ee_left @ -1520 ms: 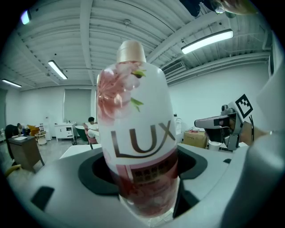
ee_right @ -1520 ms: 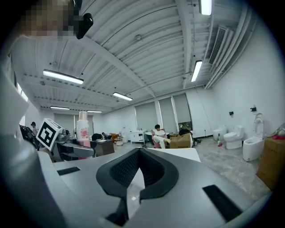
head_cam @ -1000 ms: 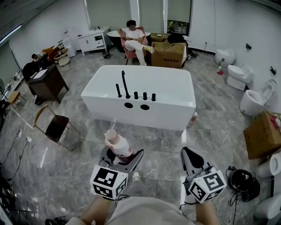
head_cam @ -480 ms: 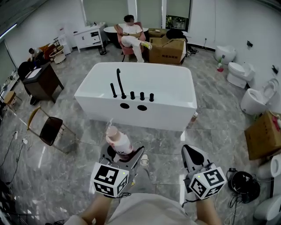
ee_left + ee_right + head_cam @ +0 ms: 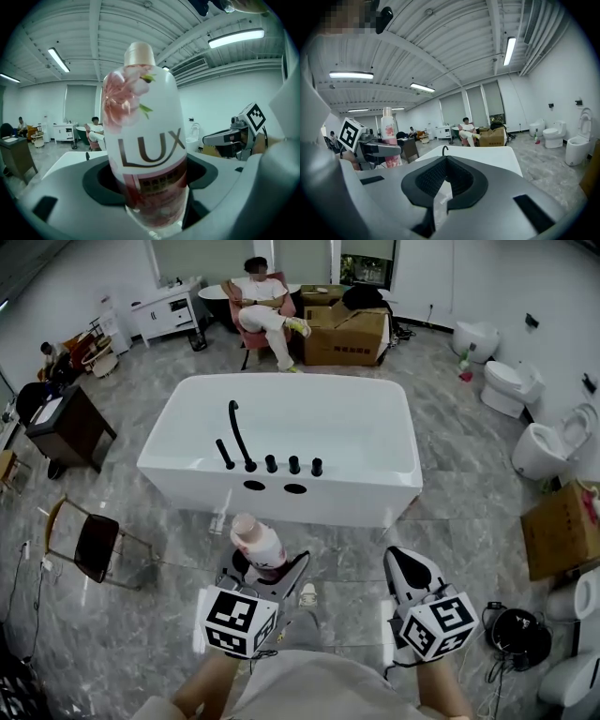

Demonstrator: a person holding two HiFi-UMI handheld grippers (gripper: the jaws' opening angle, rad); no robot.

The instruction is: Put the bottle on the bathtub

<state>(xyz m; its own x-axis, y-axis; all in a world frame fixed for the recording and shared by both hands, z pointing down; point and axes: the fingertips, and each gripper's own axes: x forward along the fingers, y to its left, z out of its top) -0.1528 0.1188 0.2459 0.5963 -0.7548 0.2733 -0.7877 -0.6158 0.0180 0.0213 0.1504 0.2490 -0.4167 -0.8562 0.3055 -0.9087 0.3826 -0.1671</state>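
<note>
While clamped low on its body between the two jaws of the left claw (image 5: 263, 570), the bottle (image 5: 258, 543) stands upright: white and pink, pale cap on top, flower print and "LUX" lettering facing the left gripper view (image 5: 145, 140). Left claw (image 5: 147, 180): clenched on the bottle, dark pads pressing it from either side, marker cube (image 5: 237, 622) at its rear. Bottle's position: in the air over the grey marbled floor (image 5: 169, 615), short of the bathtub (image 5: 361, 476) and not touching it. Right claw (image 5: 401, 563): level with the left claw and well apart to its right, jaws closed tip to tip with nothing between them, marker cube (image 5: 436, 624) at its rear; from the right gripper view (image 5: 444, 161) the bottle (image 5: 389, 136) shows off to its left. Bathtub: white, freestanding, straight ahead of both claws, nearer rim carrying a black spout (image 5: 236, 427) and a row of black knobs (image 5: 292, 464). Beyond the bathtub: a seated person (image 5: 261, 298) and a large cardboard box (image 5: 342, 332). Right of the right claw: two white toilets (image 5: 506, 385) farther off, and a second cardboard box (image 5: 562, 529). Left of the left claw: a chair (image 5: 89, 545) and, farther ahead, a dark desk (image 5: 66, 423).
</note>
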